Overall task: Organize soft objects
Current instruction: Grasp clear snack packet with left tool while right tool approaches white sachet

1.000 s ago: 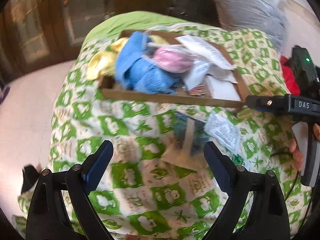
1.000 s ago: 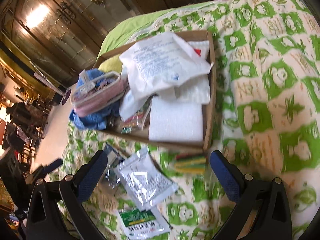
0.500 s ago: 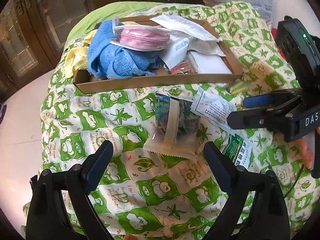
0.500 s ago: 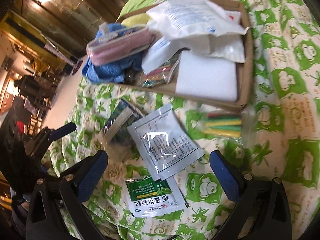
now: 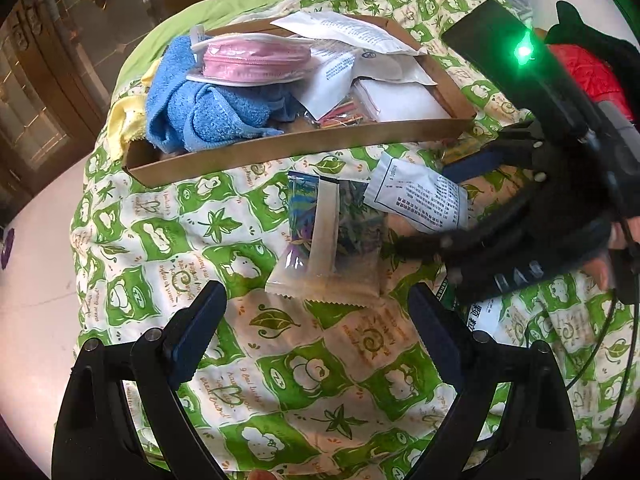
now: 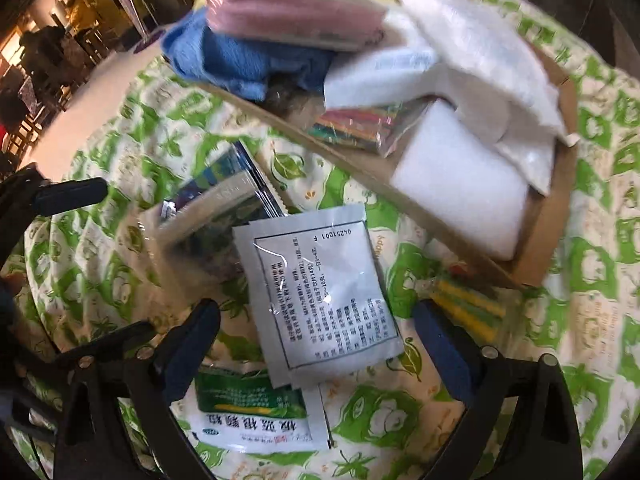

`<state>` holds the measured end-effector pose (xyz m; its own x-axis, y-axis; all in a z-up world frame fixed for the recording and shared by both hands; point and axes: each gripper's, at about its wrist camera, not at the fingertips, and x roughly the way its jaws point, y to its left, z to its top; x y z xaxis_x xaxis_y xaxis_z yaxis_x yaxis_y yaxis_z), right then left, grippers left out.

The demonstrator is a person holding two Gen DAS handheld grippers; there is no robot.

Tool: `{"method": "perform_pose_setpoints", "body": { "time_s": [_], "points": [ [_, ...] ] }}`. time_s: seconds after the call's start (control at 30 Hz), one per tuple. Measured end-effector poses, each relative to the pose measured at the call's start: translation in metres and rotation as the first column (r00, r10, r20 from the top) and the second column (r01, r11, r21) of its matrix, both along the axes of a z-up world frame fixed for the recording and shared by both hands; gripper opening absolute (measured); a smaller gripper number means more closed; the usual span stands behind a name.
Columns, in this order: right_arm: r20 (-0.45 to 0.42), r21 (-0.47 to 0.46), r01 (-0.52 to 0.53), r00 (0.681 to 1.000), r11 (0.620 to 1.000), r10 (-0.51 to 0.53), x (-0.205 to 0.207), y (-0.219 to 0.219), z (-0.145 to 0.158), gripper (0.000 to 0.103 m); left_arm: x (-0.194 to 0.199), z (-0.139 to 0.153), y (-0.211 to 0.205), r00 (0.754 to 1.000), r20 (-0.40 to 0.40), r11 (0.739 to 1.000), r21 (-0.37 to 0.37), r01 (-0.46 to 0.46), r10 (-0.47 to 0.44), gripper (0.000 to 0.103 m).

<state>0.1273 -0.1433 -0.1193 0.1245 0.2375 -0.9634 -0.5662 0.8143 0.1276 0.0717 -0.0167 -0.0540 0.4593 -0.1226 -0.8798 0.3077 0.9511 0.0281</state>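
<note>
Right claw (image 6: 316,326) — wide, closing, empty — straddles the white sachet (image 6: 320,292) near the cardboard tray (image 6: 552,216): thin, light, slippery; pinch an edge.

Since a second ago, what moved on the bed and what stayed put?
Both grippers came down closer to the loose packets. The right gripper swung over the white sachet; its jaws have just been closing a little, with the sachet between them but not pinched. The left gripper neared the clear snack packet, jaws open. The packets, cardboard tray and blue towel stayed put.
</note>
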Motion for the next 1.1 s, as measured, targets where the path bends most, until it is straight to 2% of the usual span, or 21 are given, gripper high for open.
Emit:
{"method": "perform_pose_setpoints", "body": {
  "time_s": [0.07, 0.13, 0.23, 0.37, 0.6, 0.73, 0.9, 0.97, 1.03, 1.1],
  "points": [
    [-0.003, 0.009, 0.032, 0.999, 0.999, -0.032, 0.005, -0.008, 0.0, 0.074, 0.0, 0.0, 0.0, 1.0, -0.004, 1.0, -0.009, 0.002, -0.002, 0.092],
    [-0.009, 0.029, 0.05, 0.999, 0.998, -0.05, 0.006, -0.015, 0.003, 0.067, 0.002, -0.001, -0.001, 1.0, -0.015, 1.0, -0.02, 0.0, -0.001, 0.092],
    [-0.007, 0.036, 0.064, 0.998, 0.997, -0.064, 0.005, -0.018, 0.002, 0.064, 0.009, -0.003, 0.0, 0.999, -0.038, 0.999, -0.05, -0.009, 0.007, 0.092],
    [0.0, 0.032, 0.072, 0.997, 0.997, -0.072, 0.001, -0.018, 0.003, 0.064, 0.024, -0.007, -0.003, 0.999, -0.049, 0.999, -0.049, -0.013, 0.011, 0.092],
    [-0.029, 0.072, 0.135, 0.991, 0.988, -0.133, -0.001, -0.038, 0.005, 0.064, 0.043, -0.019, -0.024, 0.998, -0.043, 0.998, 0.039, 0.042, -0.04, 0.092],
    [-0.044, 0.087, 0.161, 0.986, 0.983, -0.158, 0.005, -0.045, 0.006, 0.064, 0.055, -0.027, -0.028, 0.998, -0.05, 0.997, 0.067, 0.042, -0.039, 0.092],
    [-0.04, 0.081, 0.161, 0.987, 0.984, -0.158, 0.007, -0.048, 0.006, 0.064, 0.07, -0.039, -0.021, 0.995, -0.096, 0.999, 0.041, 0.011, -0.007, 0.092],
    [-0.038, 0.08, 0.162, 0.987, 0.984, -0.159, 0.006, -0.043, 0.005, 0.064, 0.072, -0.037, -0.021, 0.996, -0.088, 0.999, 0.041, 0.006, -0.003, 0.085],
    [-0.037, 0.079, 0.161, 0.987, 0.984, -0.159, 0.006, -0.042, 0.005, 0.064, 0.071, -0.036, -0.019, 0.997, -0.081, 0.999, 0.04, 0.005, -0.002, 0.073],
    [-0.035, 0.082, 0.164, 0.986, 0.983, -0.162, 0.006, -0.043, 0.006, 0.064, 0.07, -0.034, -0.015, 0.997, -0.074, 0.999, 0.034, 0.002, 0.001, 0.07]
  ]
}}
